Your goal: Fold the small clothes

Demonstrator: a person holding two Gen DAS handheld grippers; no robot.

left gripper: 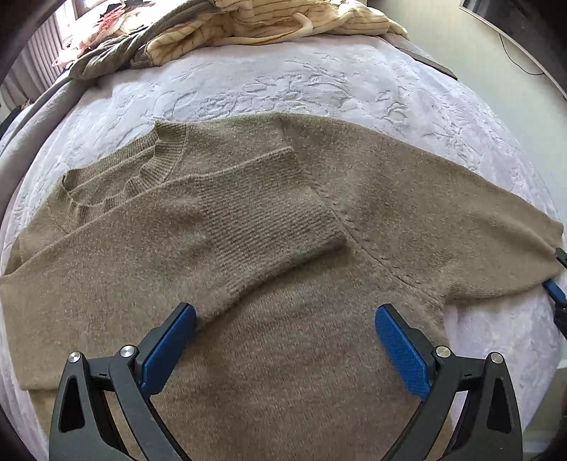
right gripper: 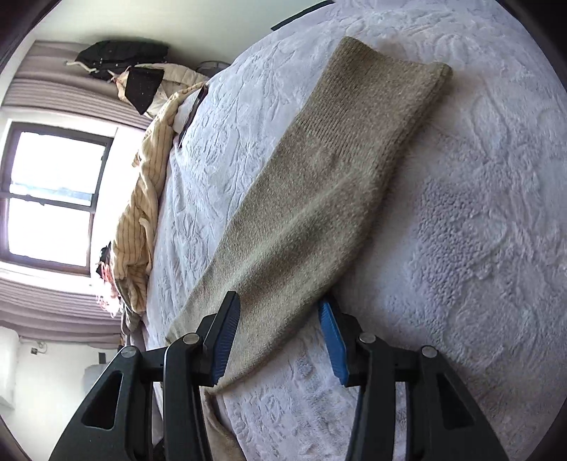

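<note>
A tan knit sweater (left gripper: 283, 220) lies flat on the white textured bedspread (left gripper: 269, 85). One sleeve is folded across its chest, ribbed cuff (left gripper: 269, 220) on top. My left gripper (left gripper: 285, 319) is open and empty, hovering just above the sweater's body. The other sleeve (right gripper: 329, 184) stretches out over the bedspread (right gripper: 460, 212) in the right wrist view. My right gripper (right gripper: 280, 312) is open, with its blue-padded fingers on either side of that sleeve near the shoulder end. The right gripper's tip also shows at the edge of the left wrist view (left gripper: 556, 290).
A pile of cream striped clothes (left gripper: 269, 21) and olive fabric (left gripper: 106, 56) lies at the far end of the bed. The same pile (right gripper: 141, 220) shows in the right wrist view beside a window (right gripper: 53, 198). Dark items (right gripper: 124, 60) hang on the wall.
</note>
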